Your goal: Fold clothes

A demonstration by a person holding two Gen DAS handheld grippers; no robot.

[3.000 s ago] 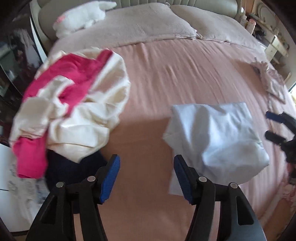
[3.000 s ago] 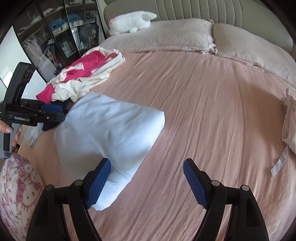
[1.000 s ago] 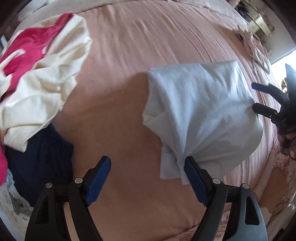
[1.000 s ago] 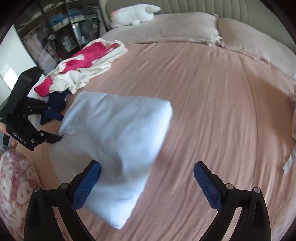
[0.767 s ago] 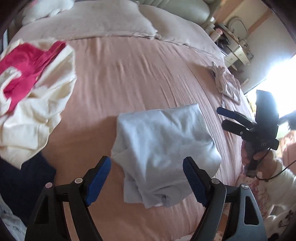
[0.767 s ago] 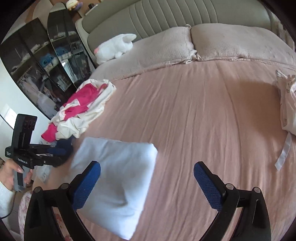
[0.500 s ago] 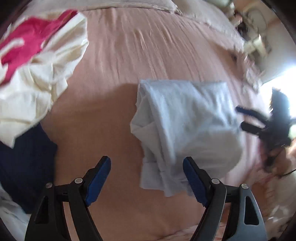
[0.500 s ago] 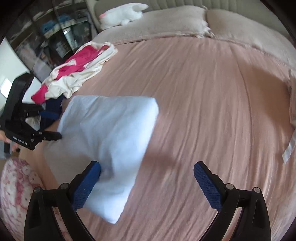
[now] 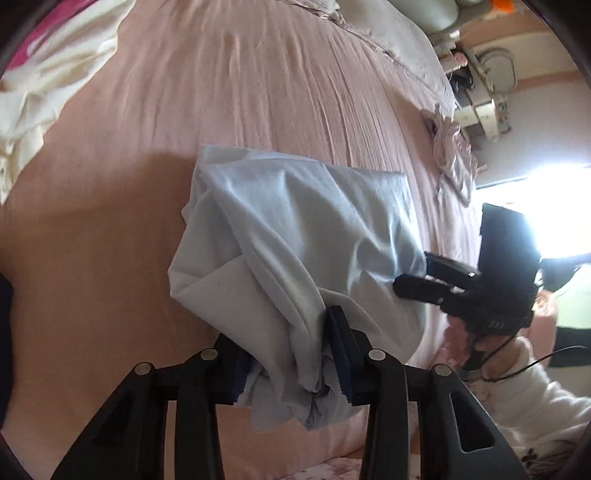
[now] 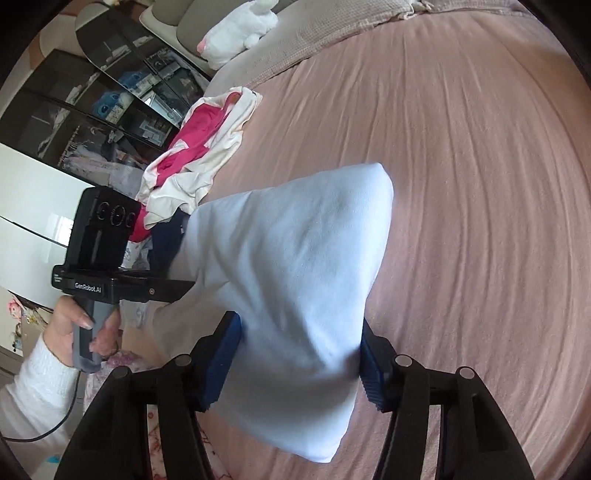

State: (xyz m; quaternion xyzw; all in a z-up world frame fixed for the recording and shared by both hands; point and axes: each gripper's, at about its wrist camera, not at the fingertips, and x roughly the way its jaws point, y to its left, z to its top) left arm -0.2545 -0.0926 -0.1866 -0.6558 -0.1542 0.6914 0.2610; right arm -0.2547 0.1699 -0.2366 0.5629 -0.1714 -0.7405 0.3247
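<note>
- My left hand-held gripper [image 9: 291, 354] and right hand-held gripper [image 10: 299, 365], jaws just closed, each clamp the folded pale-blue cotton garment [image 10: 295, 266] on the pink bed [image 10: 480, 184].
- Judged next: lift together, carry it aside level.

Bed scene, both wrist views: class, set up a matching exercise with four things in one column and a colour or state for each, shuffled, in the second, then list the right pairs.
Things:
1. folded garment
2. plush toy
3. bedspread
4. left gripper

Descriptions:
A. white, lying near the headboard
B. dusty pink, creased
C. pale blue, gripped at two ends
D. shut on bunched cloth

Pairs: 1-C, 2-A, 3-B, 4-D
</note>
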